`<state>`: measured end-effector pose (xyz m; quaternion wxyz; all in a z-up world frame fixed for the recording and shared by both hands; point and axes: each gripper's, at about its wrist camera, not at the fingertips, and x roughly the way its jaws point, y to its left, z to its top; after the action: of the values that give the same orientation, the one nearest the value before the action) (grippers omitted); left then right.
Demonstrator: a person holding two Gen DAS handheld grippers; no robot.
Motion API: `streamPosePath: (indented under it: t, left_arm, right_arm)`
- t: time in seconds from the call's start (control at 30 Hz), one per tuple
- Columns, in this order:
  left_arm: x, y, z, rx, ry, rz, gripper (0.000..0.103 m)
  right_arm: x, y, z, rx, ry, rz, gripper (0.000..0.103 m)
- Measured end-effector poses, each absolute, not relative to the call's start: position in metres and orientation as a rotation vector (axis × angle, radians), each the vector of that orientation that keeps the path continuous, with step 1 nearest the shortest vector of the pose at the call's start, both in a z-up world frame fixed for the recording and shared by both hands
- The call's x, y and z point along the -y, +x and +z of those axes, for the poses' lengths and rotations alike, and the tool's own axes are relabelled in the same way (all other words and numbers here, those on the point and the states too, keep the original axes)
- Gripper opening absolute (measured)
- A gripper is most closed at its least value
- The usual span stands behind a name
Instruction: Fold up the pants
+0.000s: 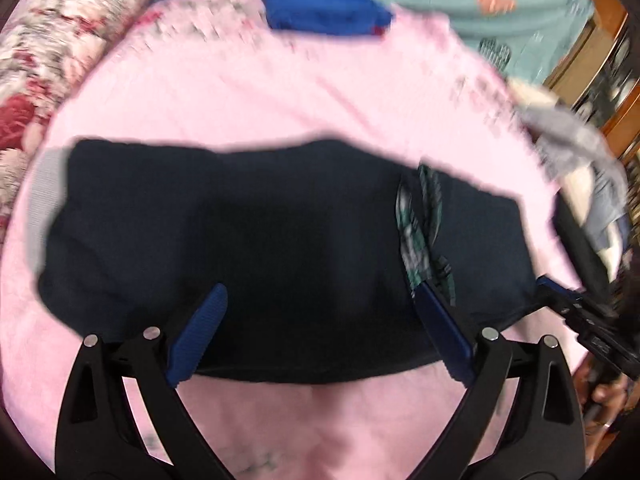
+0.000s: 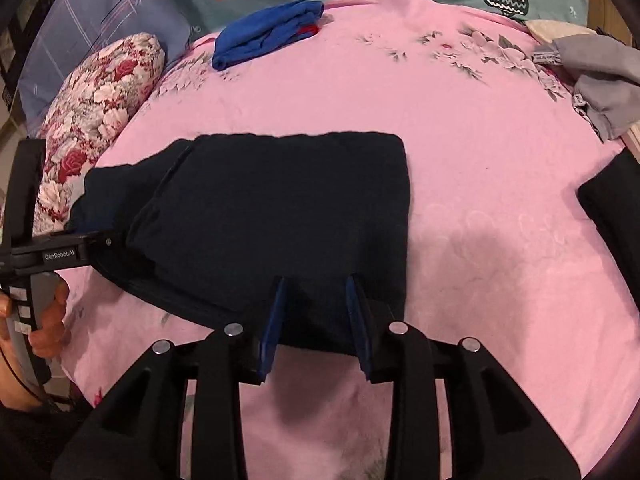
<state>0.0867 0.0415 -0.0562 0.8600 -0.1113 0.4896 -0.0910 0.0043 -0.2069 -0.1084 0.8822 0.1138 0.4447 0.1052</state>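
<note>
Across mid-frame the dark pants (image 2: 272, 216) lie folded into a compact block on the pink sheet (image 2: 480, 184); both the left gripper (image 1: 320, 312) and right gripper (image 2: 316, 312) are released, so only tidying seems left

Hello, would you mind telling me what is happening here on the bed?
A person is folding a pair of dark pants on a pink bedsheet, with a handheld gripper in each hand. The pants already lie folded into a compact block. The right gripper sits at their near edge, jaws partly apart with nothing pinched. The left gripper is wide open above the pants, gripping nothing. A folded blue garment lies at the far side and a grey garment at the right edge.
</note>
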Motion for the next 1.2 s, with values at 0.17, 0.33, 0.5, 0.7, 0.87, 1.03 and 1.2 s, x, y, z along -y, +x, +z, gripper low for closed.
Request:
streamPosePath:
  t: [0.17, 0.33, 0.5, 0.7, 0.87, 1.03, 1.2]
  left_arm:
    - [-0.109, 0.06, -0.037, -0.963, -0.307, -0.078, 0.096]
    - [-0.162, 0.046, -0.055, -1.038, -0.433, 0.029, 0.096]
    - [-0.188, 0.053, -0.081, -1.106, -0.581, 0.05, 0.08]
    - [-0.193, 0.087, -0.095, -1.16, -0.596, 0.026, 0.072]
    - [-0.186, 0.106, -0.098, -1.161, -0.549, 0.112, 0.038]
    - [-0.162, 0.109, -0.065, -1.089, -0.473, 0.109, 0.018]
    - [-0.083, 0.099, 0.014, -0.928, -0.256, -0.076, 0.017]
  right_arm:
    - [0.23, -0.008, -0.095, -0.838, 0.372, 0.198, 0.058]
    - [0.247, -0.007, -0.095, -0.797, 0.482, 0.153, 0.077]
    - [0.249, 0.008, -0.104, -0.817, 0.581, 0.18, 0.077]
    - [0.24, 0.016, -0.099, -0.824, 0.562, 0.222, 0.077]
    - [0.248, 0.013, -0.098, -0.808, 0.58, 0.205, 0.077]
    - [0.253, 0.012, -0.105, -0.824, 0.596, 0.197, 0.077]
    - [0.255, 0.008, -0.099, -0.798, 0.578, 0.197, 0.077]
